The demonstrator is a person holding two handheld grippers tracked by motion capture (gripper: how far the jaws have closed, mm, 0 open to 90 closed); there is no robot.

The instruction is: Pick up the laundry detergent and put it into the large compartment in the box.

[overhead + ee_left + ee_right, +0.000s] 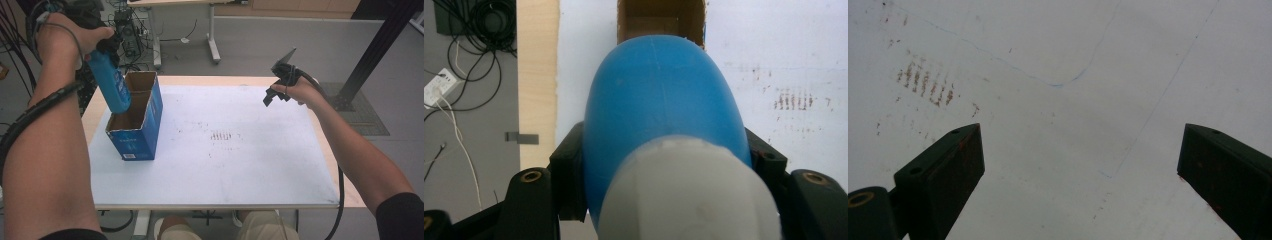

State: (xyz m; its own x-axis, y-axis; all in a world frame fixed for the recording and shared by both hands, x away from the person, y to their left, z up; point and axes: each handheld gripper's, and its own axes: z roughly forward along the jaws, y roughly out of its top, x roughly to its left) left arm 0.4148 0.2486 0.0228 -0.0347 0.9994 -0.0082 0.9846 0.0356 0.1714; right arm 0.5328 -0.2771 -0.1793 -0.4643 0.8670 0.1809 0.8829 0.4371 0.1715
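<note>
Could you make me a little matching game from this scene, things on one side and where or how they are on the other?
Things:
1. blue bottle
2. blue box
3. right hand-held gripper
4. left hand-held gripper

States:
a. jaws wide apart above the white mat
b. shut on the bottle near its white cap
c. stands open-topped on the mat
d. lower end at the box's opening

Pairs: 1-d, 2-c, 3-a, 4-b

Worktop [300, 80] of pale wood, covered almost wholly by a white sheet [240, 165]; bare wood shows along the far, left and right edges. An open blue cardboard box [136, 127], two compartments, stands on the sheet at far left. Brownish scuff marks [221, 135] lie near the sheet's centre.
</note>
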